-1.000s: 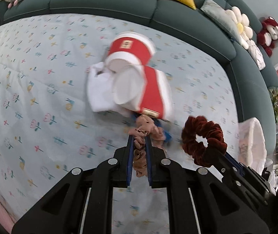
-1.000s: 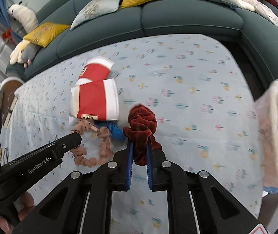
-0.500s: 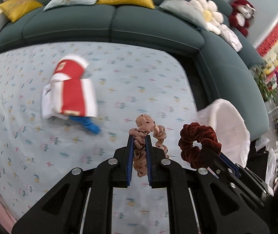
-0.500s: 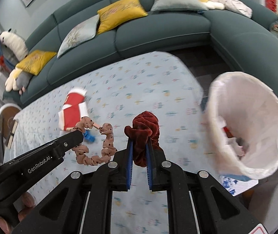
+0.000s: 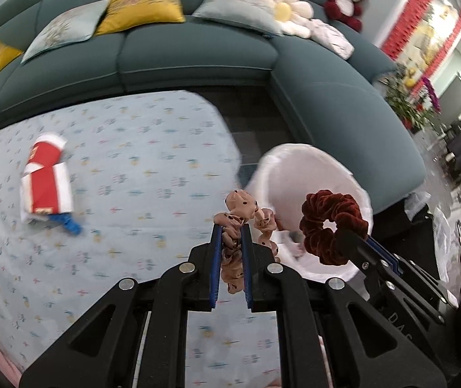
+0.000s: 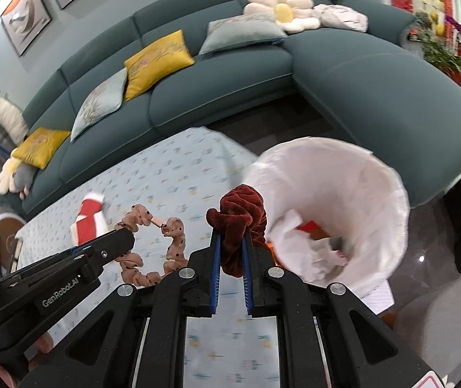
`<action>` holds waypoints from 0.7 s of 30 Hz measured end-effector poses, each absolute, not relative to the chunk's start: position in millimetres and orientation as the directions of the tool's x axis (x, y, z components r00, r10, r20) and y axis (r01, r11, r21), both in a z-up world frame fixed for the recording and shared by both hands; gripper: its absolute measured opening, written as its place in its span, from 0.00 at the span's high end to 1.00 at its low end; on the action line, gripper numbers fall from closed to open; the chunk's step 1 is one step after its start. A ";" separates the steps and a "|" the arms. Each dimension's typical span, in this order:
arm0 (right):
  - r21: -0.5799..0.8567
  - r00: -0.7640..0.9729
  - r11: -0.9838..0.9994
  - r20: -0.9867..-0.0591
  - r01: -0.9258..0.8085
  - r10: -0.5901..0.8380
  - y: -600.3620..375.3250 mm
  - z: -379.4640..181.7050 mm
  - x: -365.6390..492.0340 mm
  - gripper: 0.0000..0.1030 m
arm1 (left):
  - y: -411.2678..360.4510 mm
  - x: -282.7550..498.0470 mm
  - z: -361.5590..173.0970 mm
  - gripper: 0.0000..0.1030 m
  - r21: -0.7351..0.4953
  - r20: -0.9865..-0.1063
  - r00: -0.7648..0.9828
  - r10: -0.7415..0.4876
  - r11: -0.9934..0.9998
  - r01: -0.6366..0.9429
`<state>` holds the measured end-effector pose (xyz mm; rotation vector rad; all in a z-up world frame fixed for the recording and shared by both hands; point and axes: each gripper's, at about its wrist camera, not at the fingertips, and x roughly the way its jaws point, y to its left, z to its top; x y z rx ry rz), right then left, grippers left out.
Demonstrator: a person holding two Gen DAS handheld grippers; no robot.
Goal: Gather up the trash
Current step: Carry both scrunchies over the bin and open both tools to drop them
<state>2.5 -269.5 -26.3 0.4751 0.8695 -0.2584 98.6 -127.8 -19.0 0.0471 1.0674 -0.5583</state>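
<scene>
Left hand-held gripper (image 5: 230,226) is clenching a pink dotted scrunchie (image 5: 240,208); beside it the right hand-held gripper (image 6: 232,236) is gripping a dark red scrunchie (image 6: 238,216). Just beyond both, the white-lined trash bin (image 6: 389,200) is gaping, with crumpled trash inside.

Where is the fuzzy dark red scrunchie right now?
The dark red scrunchie is pinched in the right gripper, beside the white bin bag.
</scene>
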 end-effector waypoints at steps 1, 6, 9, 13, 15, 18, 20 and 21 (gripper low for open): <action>0.292 0.625 0.864 -0.780 0.411 -0.033 -274.9 -25.7 -0.2 0.89 | -135.7 95.9 -17.7 0.89 -0.230 -0.837 0.353 -0.418 0.855 0.466; 0.284 0.623 0.850 -0.779 0.443 -0.065 -304.0 -24.9 -16.1 0.89 | -169.6 84.3 -14.8 0.89 -0.237 -0.834 0.327 -0.444 0.824 0.516; 0.286 0.621 0.840 -0.780 0.461 -0.076 -318.1 -27.1 -21.7 0.89 | -187.4 78.5 -14.5 0.89 -0.237 -0.834 0.314 -0.453 0.809 0.538; 0.291 0.620 0.828 -0.780 0.478 -0.084 -330.7 -30.4 -27.5 0.89 | -204.8 77.0 -16.9 0.89 -0.237 -0.839 0.300 -0.455 0.801 0.550; 0.292 0.618 0.825 -0.782 0.485 -0.087 -336.3 -33.4 -28.8 0.89 | -211.8 76.3 -18.1 0.89 -0.233 -0.841 0.297 -0.453 0.797 0.557; 0.291 0.614 0.822 -0.784 0.490 -0.088 -340.6 -36.8 -29.1 0.89 | -219.7 75.5 -20.1 0.88 -0.233 -0.843 0.289 -0.453 0.793 0.563; 0.290 0.611 0.821 -0.786 0.492 -0.089 -343.2 -39.3 -28.8 0.89 | -223.7 76.1 -21.2 0.87 -0.234 -0.845 0.284 -0.453 0.791 0.565; 0.290 0.610 0.821 -0.787 0.492 -0.089 -344.1 -39.9 -28.3 0.89 | -226.1 76.7 -21.8 0.86 -0.232 -0.847 0.284 -0.450 0.792 0.565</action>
